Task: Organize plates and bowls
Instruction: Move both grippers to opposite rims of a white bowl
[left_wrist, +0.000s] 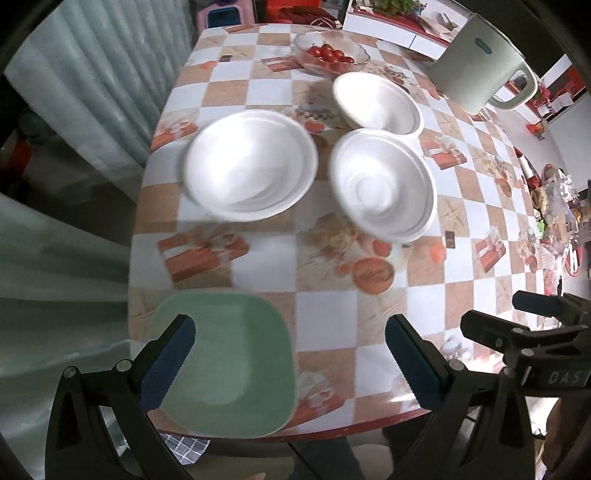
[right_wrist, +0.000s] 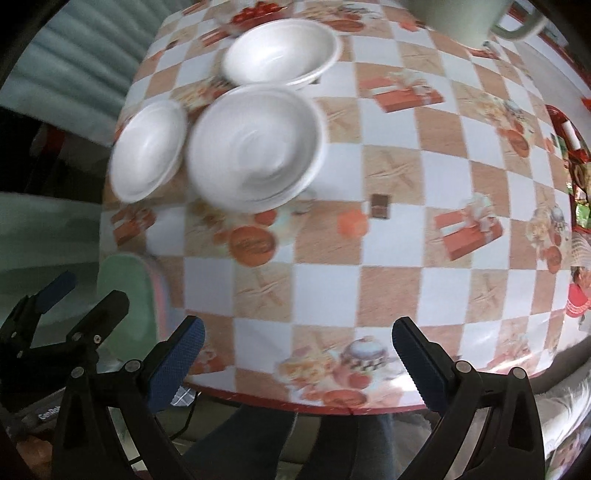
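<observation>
Green plate (left_wrist: 236, 354) under left hand-held gripper (left_wrist: 290, 345)

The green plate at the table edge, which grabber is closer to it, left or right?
Left. The left gripper hangs open right over the green plate, one finger above its rim. The right gripper is open too, off to the plate's right over bare tablecloth.

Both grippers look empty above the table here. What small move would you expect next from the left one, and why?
Probably the left gripper lowers onto the green square plate at the near table edge. Its fingers stand wide open and empty, with the plate partly between them. The three white bowls lie farther off, and the right gripper, also open, hangs over bare checkered tablecloth.
</observation>
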